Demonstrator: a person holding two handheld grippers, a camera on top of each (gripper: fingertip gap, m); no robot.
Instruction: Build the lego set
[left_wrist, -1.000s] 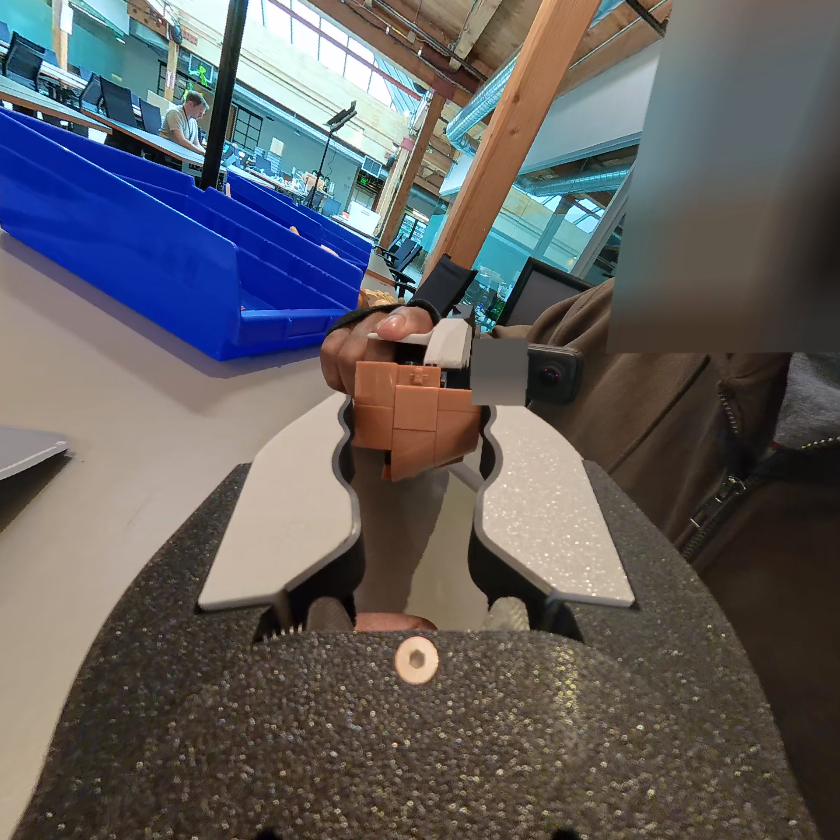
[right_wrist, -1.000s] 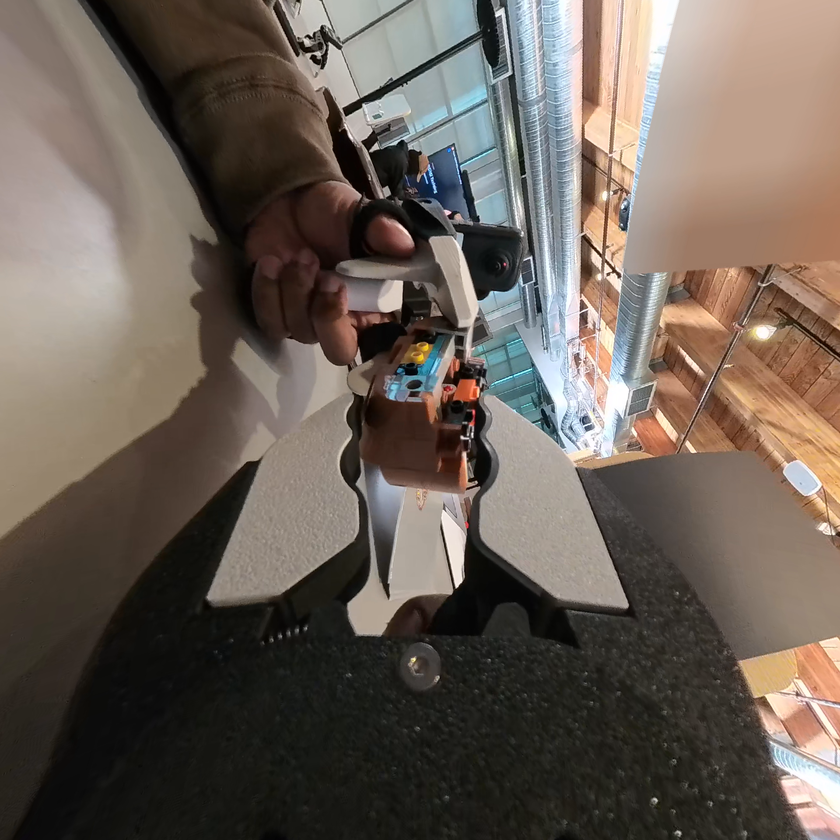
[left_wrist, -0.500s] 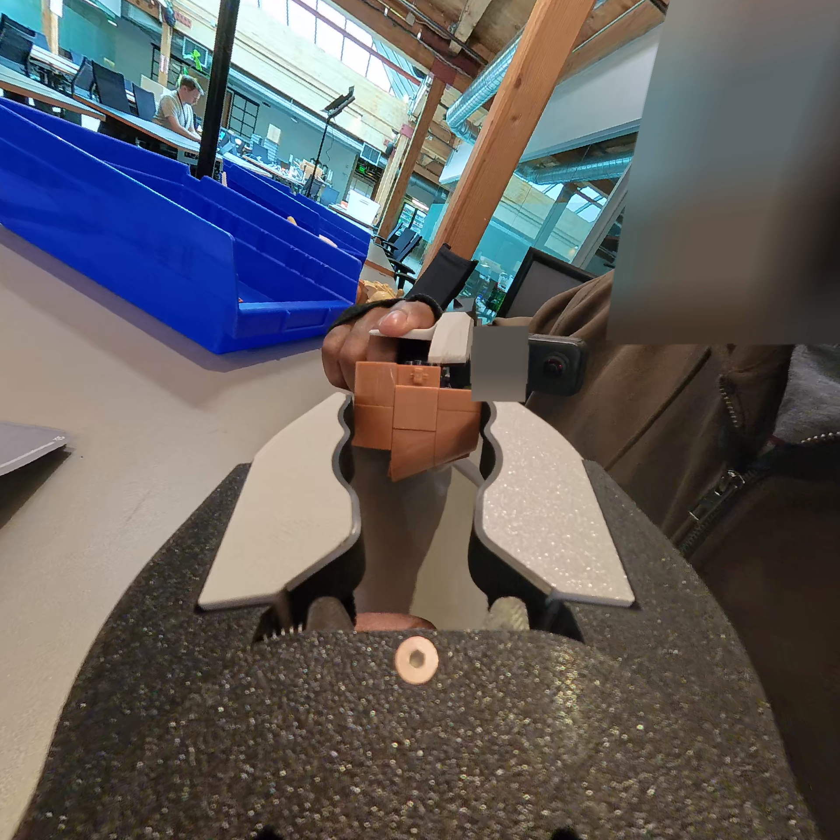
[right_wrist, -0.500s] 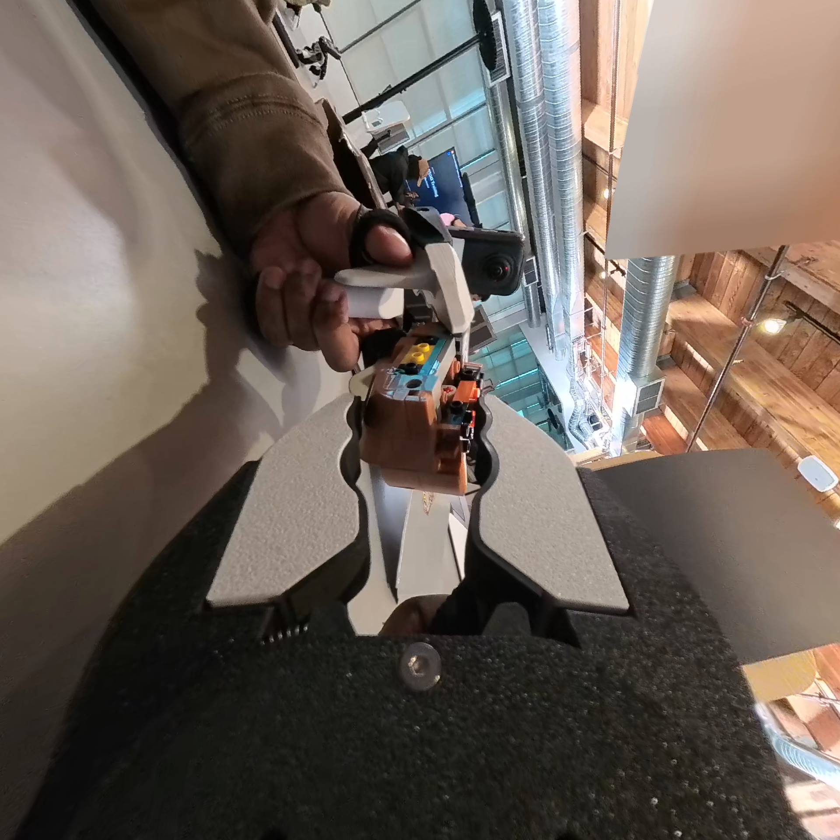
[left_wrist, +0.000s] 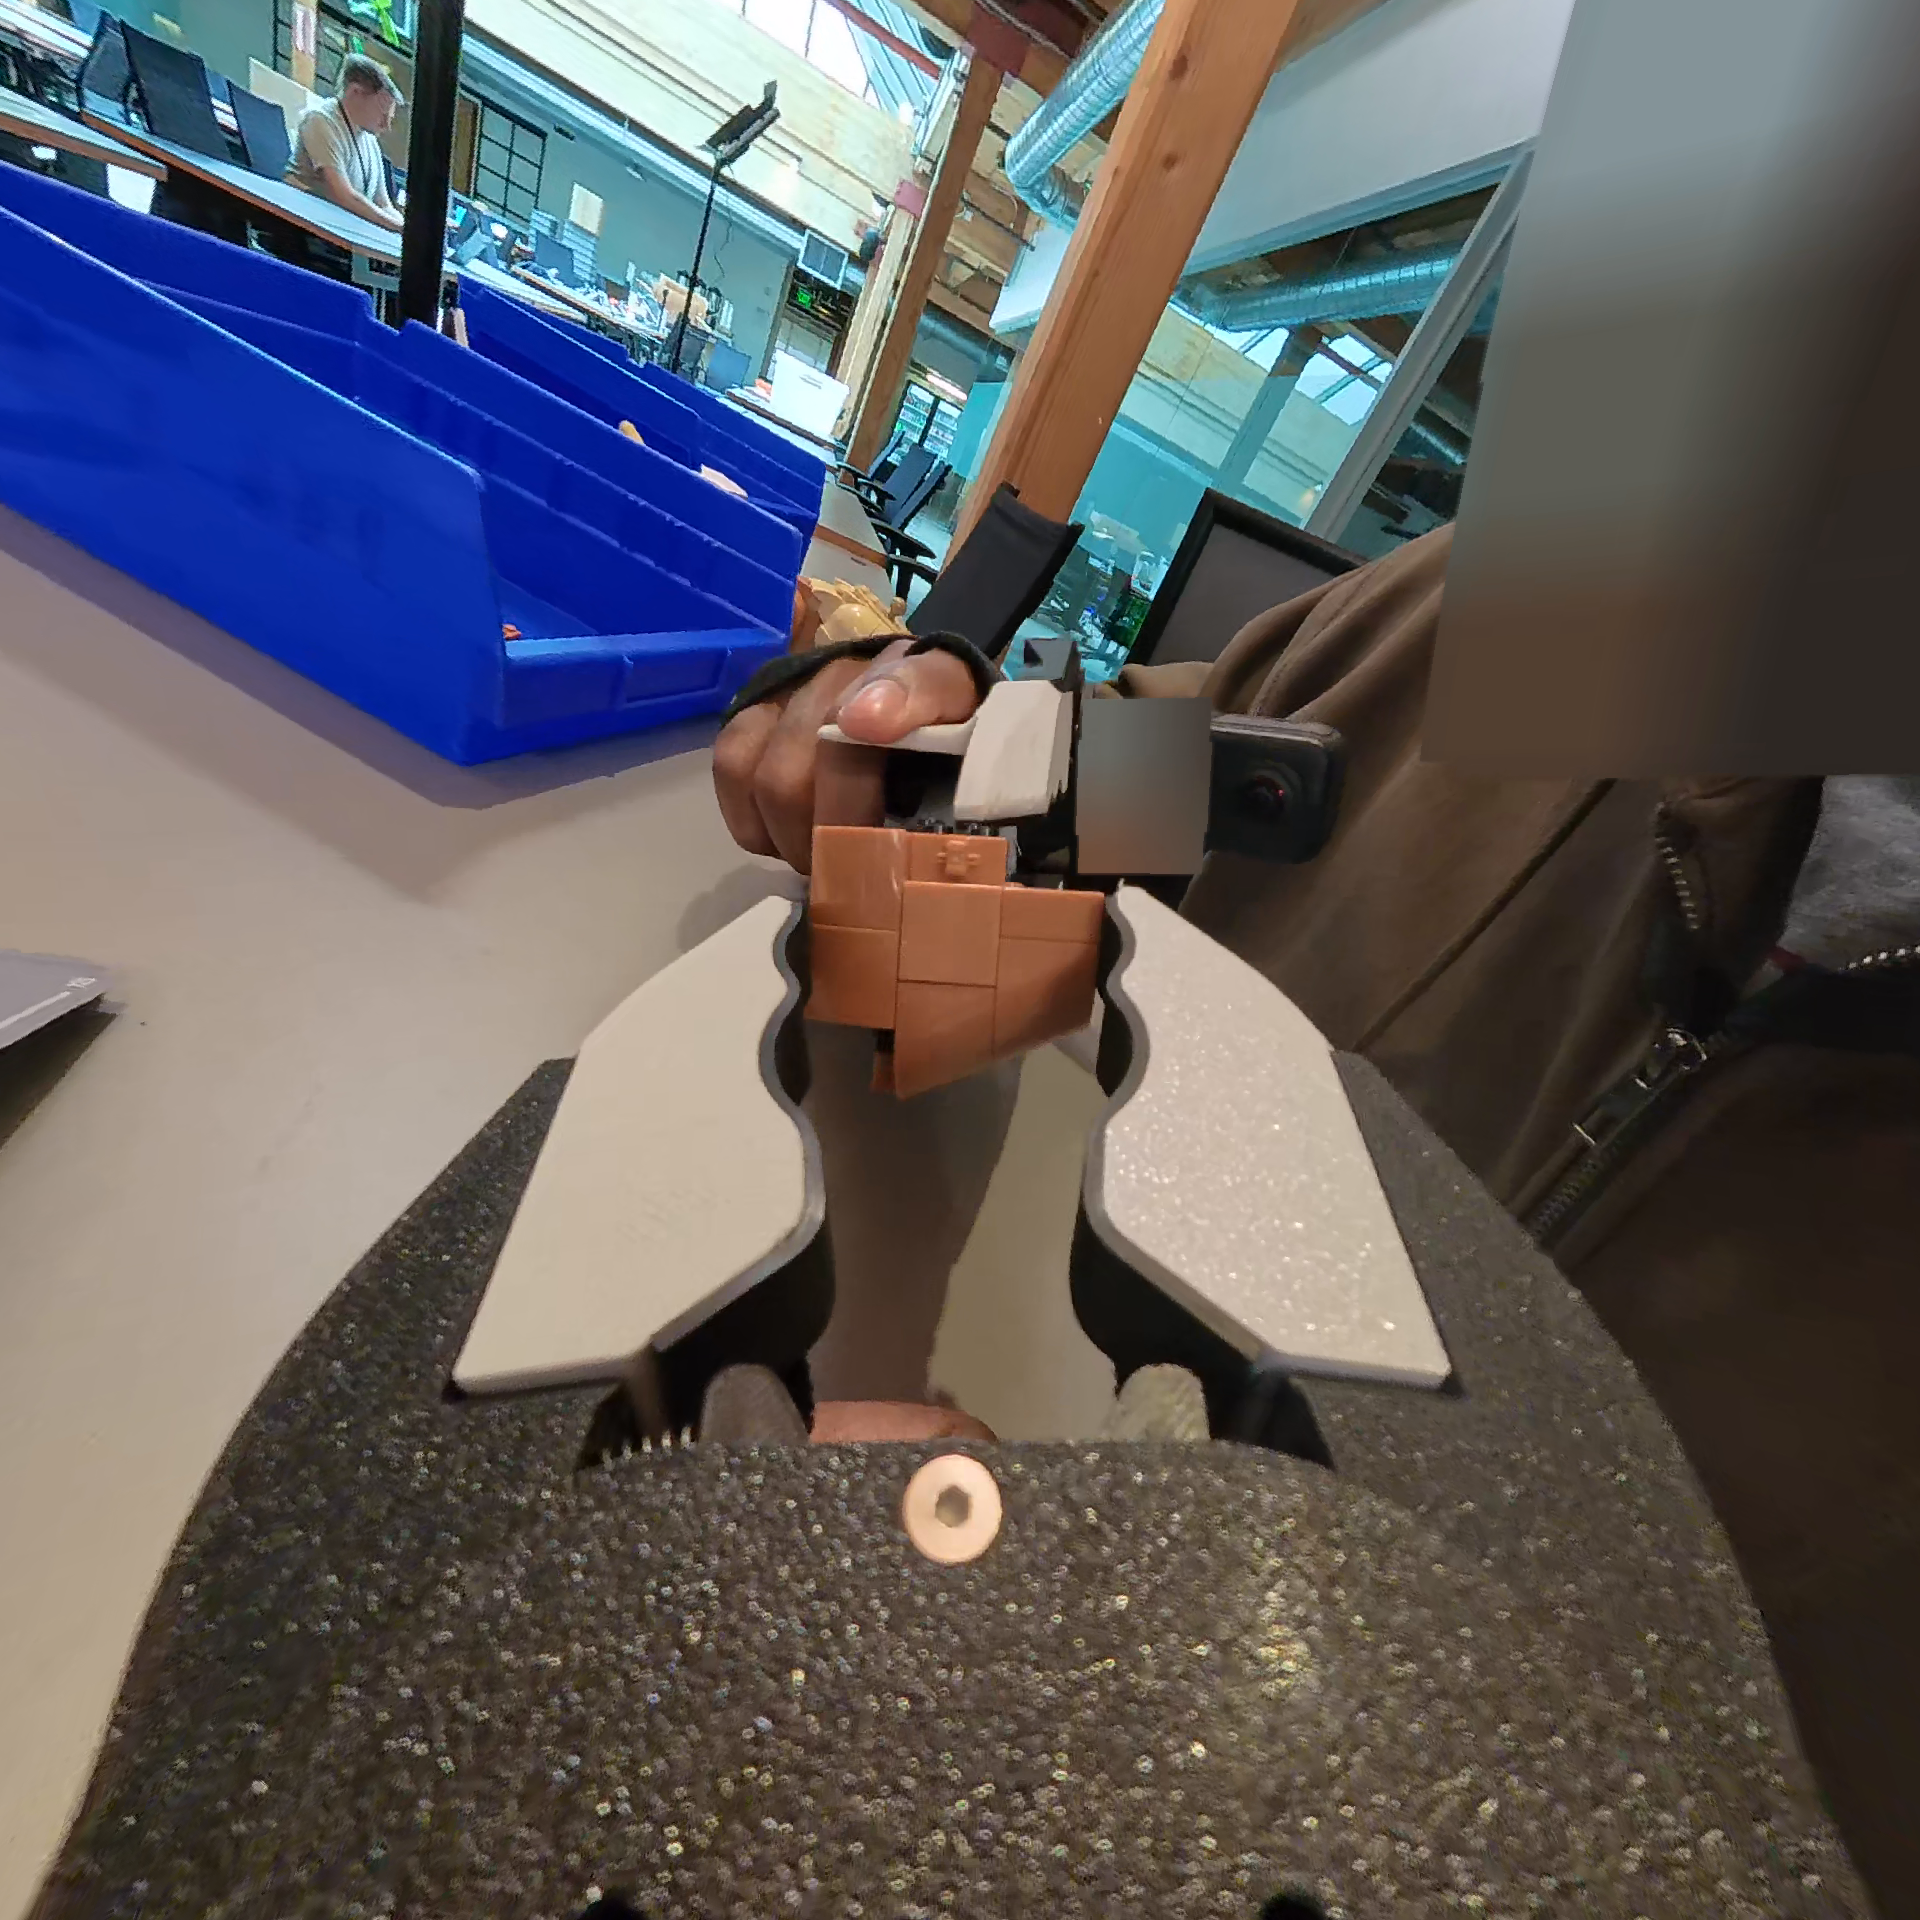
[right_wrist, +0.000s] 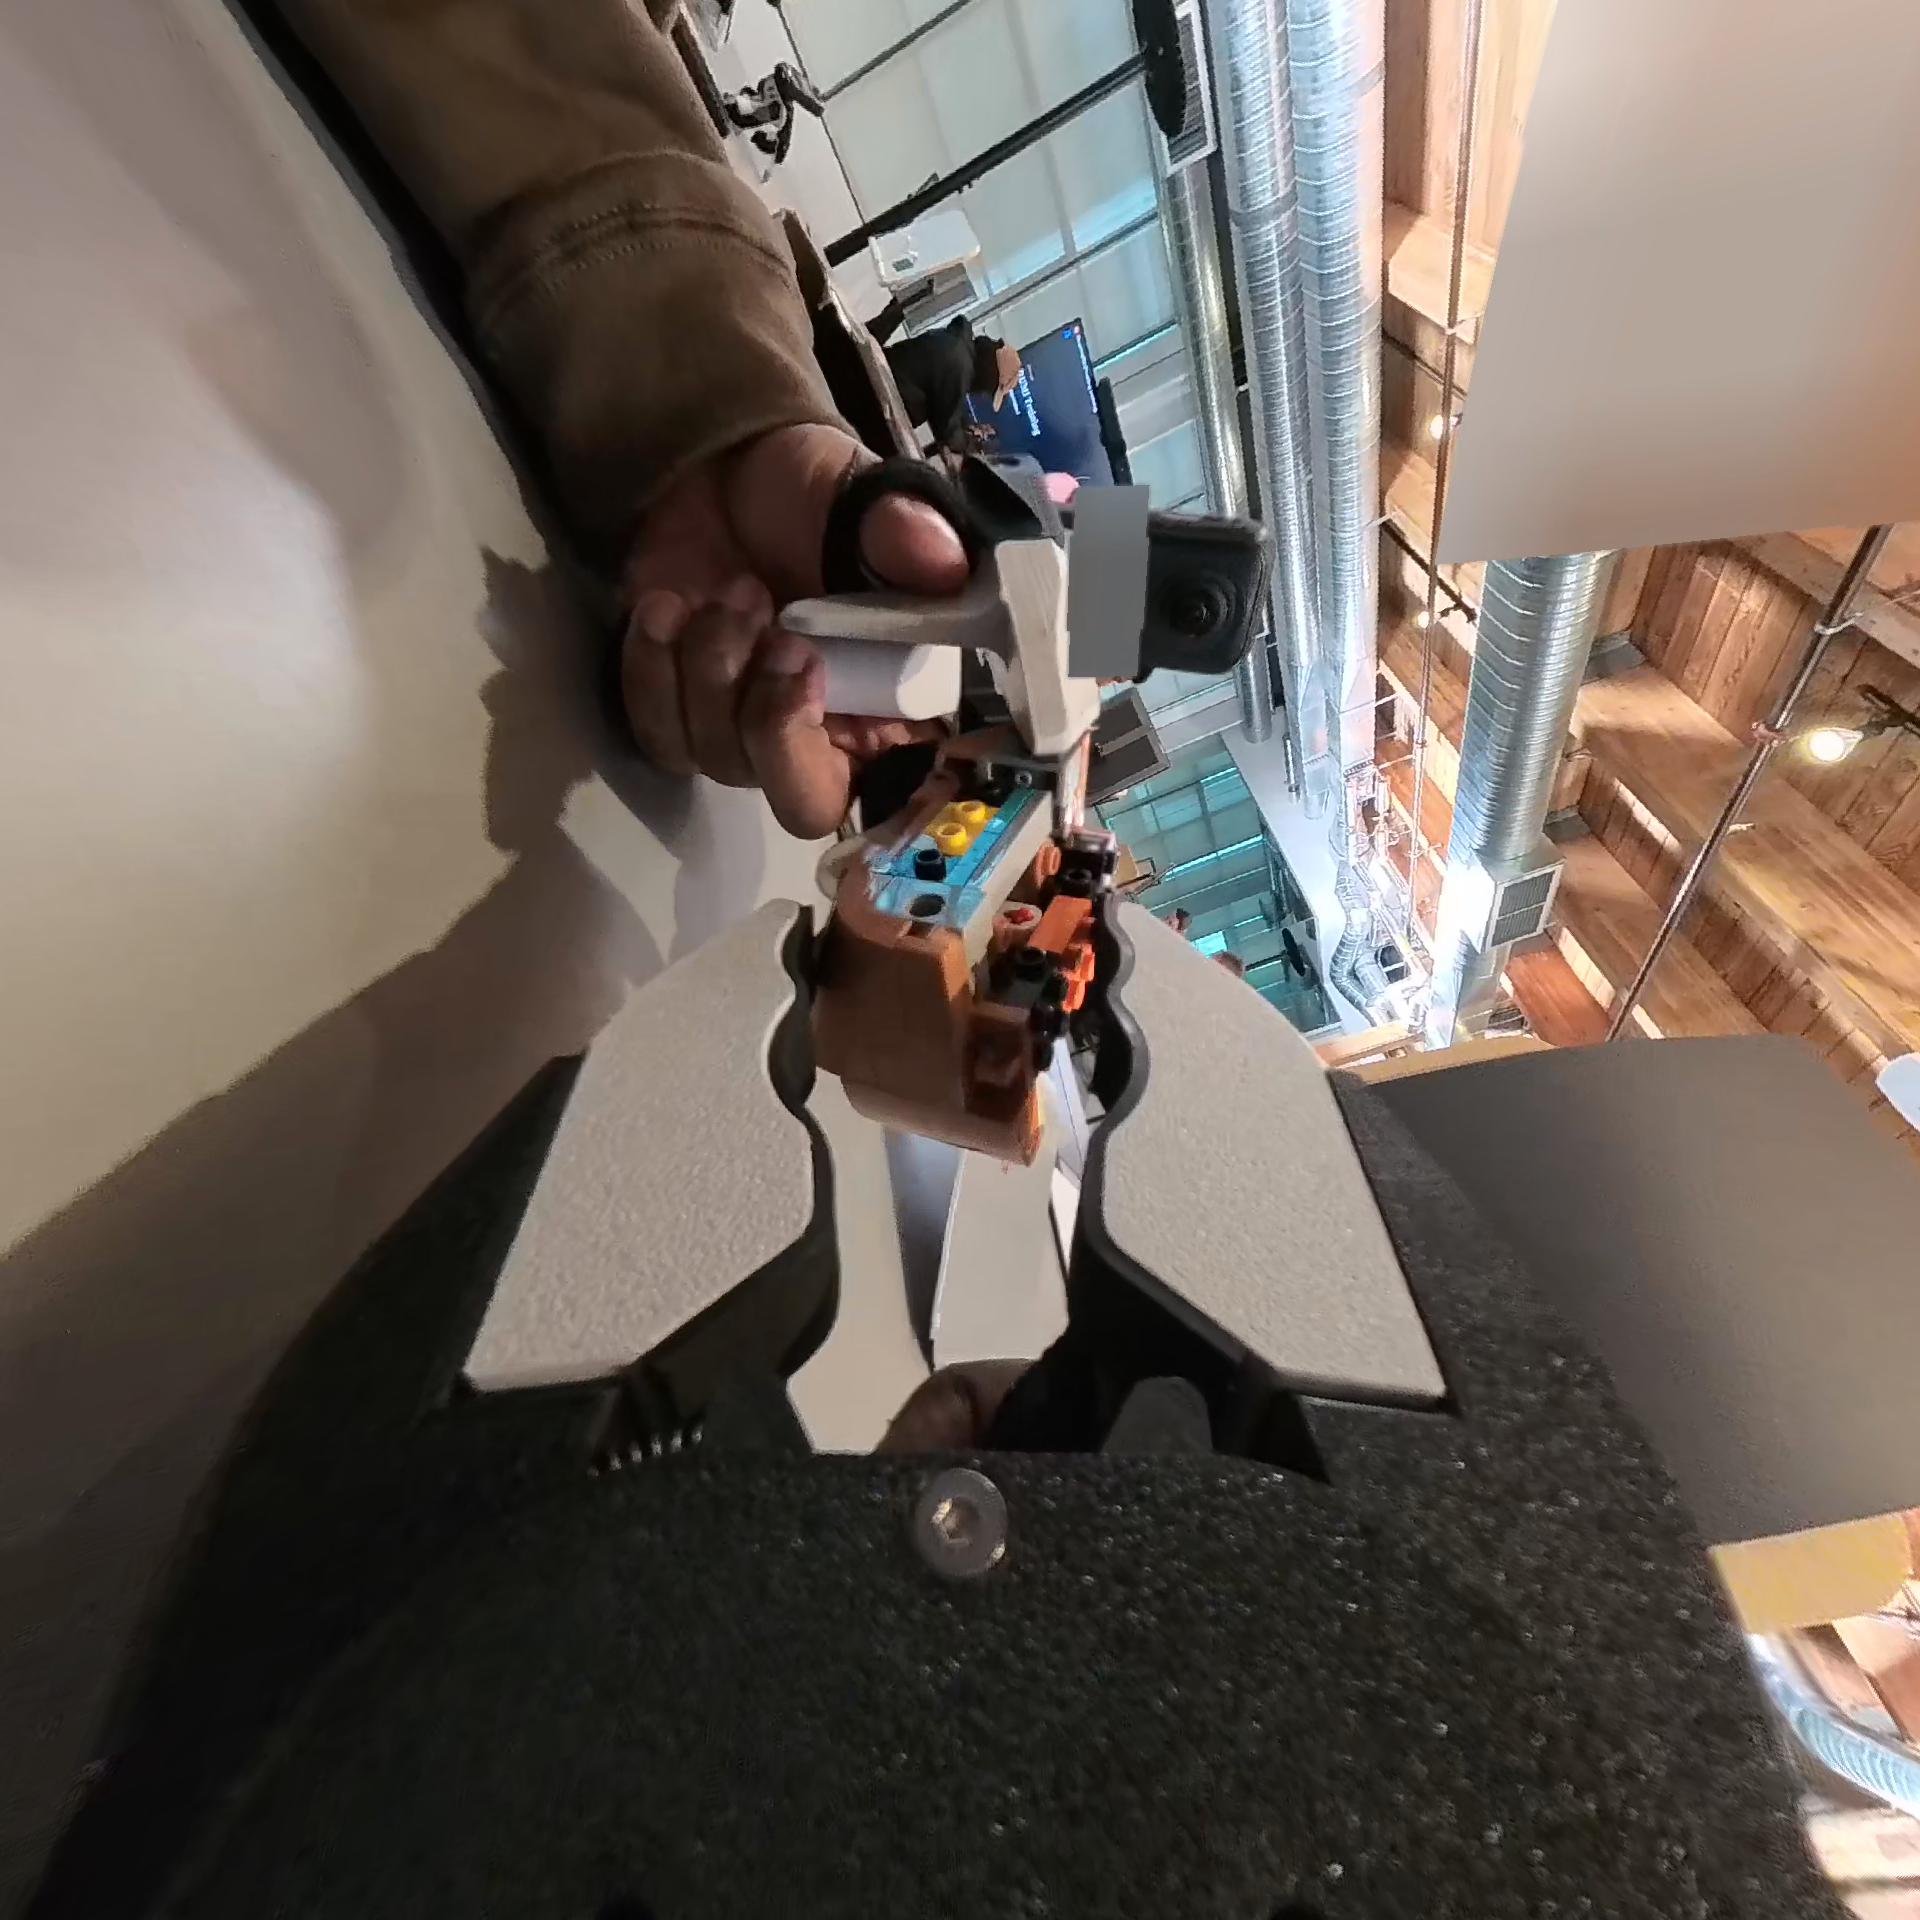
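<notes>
The left wrist view is taken from just behind the left claw (left_wrist: 951, 940), looking forward along its fingers, level over the tabletop (left_wrist: 260, 987) towards the blue bins (left_wrist: 364, 520). The right wrist view is taken likewise from behind the right claw (right_wrist: 956, 971), but rolled sideways, so the tabletop (right_wrist: 208, 623) stands along the left edge. The brown lego build (left_wrist: 951, 966) is seen very near in both views, from opposite sides (right_wrist: 914, 1008), and each view shows the other claw's camera beyond it.

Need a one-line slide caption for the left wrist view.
Left claw grips brown lego build above the table, blue bins behind.
</notes>
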